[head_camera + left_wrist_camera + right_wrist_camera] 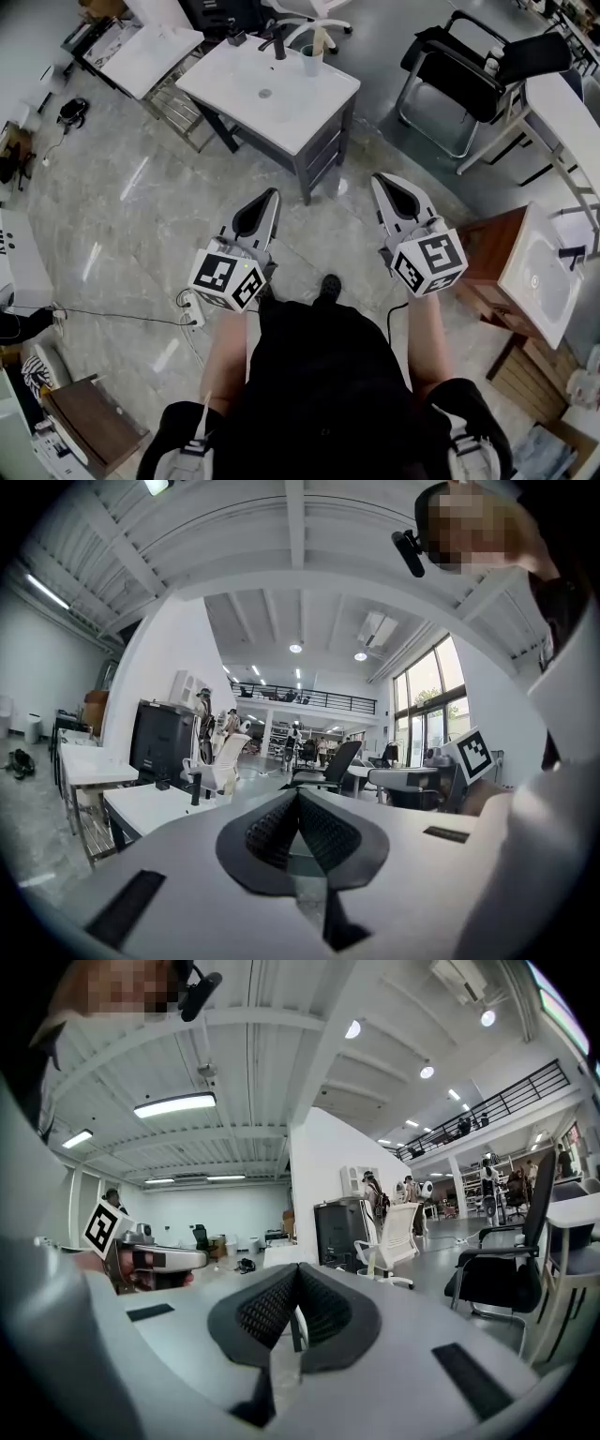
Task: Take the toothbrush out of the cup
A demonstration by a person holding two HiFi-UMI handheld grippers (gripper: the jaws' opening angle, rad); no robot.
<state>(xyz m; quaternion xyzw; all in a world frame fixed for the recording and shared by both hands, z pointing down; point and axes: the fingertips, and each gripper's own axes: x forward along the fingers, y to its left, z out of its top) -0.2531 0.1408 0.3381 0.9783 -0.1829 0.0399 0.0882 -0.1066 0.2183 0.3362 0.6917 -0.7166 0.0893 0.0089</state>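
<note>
a white washbasin surface [309,108] on a dark grey frame is seen ahead. the grey left gripper [273,193] and right gripper [376,177] are held level, well short of it, each closed together on nothing. a pale cup [311,64] is stood at its far edge, with the cream toothbrush [318,37] upright inside.

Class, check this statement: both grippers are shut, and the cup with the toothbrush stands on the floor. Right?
Not quite. The cup with the toothbrush stands on the sink table, not the floor, as the head view shows. The left gripper and right gripper are shut.
</note>
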